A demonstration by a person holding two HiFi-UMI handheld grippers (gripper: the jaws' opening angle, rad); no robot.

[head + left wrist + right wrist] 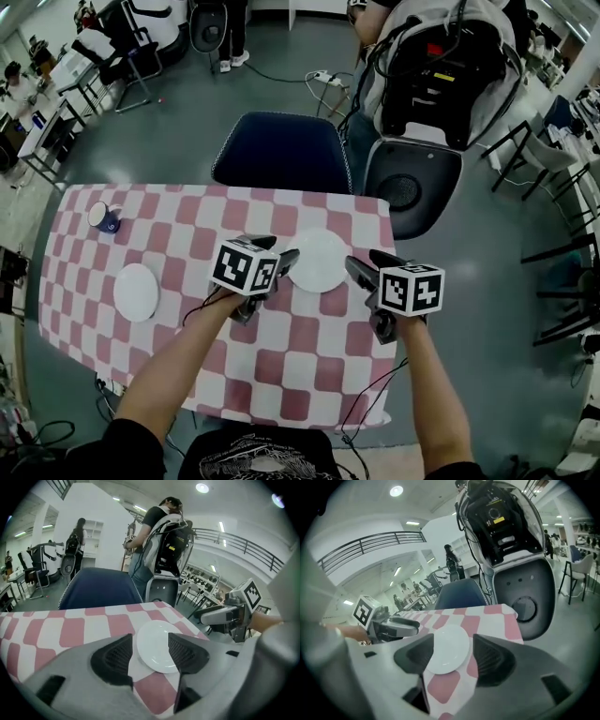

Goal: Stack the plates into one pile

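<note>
flanking plate (317, 260) with left claw (150, 641) and right claw (452, 644) wide open, empty; probably stiff, slick, breakable: pinch at rim.

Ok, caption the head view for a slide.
Left gripper and right gripper, jaws open, flank white plate; second plate lies left on checked tablecloth.

The table (309, 375) wears a pink-and-white checked cloth. The right plate (319, 260) near its far edge and the left plate (137, 292) by its left edge are plain white. The mug (103, 217) at the far left corner is blue. The left gripper (284, 251) and right gripper (364, 261) carry black-and-white square markers.
</note>
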